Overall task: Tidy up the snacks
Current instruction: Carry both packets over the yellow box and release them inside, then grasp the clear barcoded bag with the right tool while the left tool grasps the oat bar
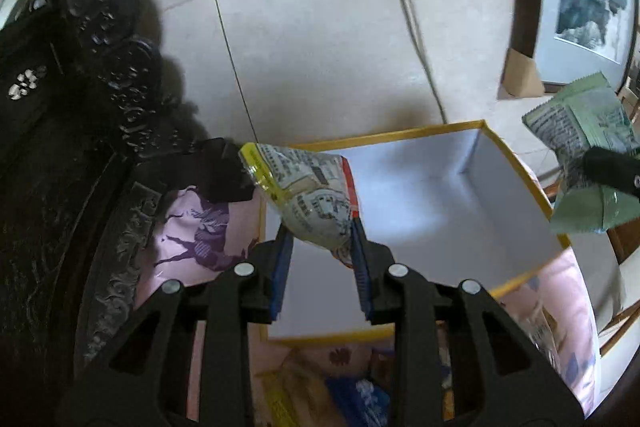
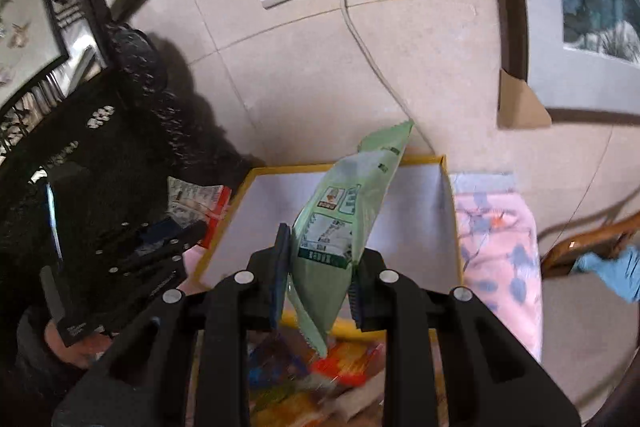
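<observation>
You hold two snack packets, one per gripper. Your left gripper (image 1: 320, 247) is clamped on a yellow-edged packet (image 1: 308, 199) with a red side strip and dense printed text too small to read. Your right gripper (image 2: 320, 267) is clamped on a pale green packet (image 2: 344, 227) with serrated ends; its label is illegible. Both hang over one white box (image 1: 432, 195) with a yellow rim. More snacks (image 2: 312, 375), perhaps several, lie blurred in front of it on the pink cloth (image 2: 500, 247).
</observation>
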A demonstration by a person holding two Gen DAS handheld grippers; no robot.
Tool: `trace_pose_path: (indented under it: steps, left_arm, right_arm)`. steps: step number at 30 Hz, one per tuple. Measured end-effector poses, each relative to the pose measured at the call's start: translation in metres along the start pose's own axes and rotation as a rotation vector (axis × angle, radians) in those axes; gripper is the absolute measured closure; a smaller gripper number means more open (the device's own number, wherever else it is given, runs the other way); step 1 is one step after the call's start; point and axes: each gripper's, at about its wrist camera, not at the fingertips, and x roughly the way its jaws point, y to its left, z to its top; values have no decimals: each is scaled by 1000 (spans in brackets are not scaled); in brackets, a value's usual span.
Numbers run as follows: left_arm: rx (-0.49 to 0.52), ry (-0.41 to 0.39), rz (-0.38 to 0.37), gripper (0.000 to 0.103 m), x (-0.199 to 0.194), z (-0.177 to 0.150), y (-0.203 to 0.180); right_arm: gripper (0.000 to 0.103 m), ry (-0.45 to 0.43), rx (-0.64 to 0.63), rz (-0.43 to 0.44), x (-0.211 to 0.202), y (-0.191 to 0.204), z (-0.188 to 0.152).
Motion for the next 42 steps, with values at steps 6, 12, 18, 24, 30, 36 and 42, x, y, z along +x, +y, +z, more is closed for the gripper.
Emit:
trace_pose_path:
  steps: [6, 12, 18, 24, 30, 36, 42]
  left_arm:
    - [15, 63, -18, 75, 28, -4, 0]
    - [29, 60, -40, 75, 35, -2, -5]
    - [91, -51, 52, 2, 26, -5, -18]
    - [144, -26, 24, 2, 20, -22, -17]
    - [161, 25, 90, 2, -1, -62, 0]
    - [218, 150, 111, 2, -51, -155, 15]
    - [265, 252, 61, 2, -63, -223, 17]
  right_arm:
    - [78, 38, 18, -25, 34, -21, 9]
    - [78, 96, 13, -83, 57, -35, 8]
    - [37, 132, 13, -151, 72, -38, 2]
    - [1, 118, 71, -176, 57, -53, -11]
    - [1, 185, 31, -230, 20, -67, -62]
    - [1, 275, 20, -312, 9, -71, -163]
    - [28, 331, 48, -289, 36, -72, -202]
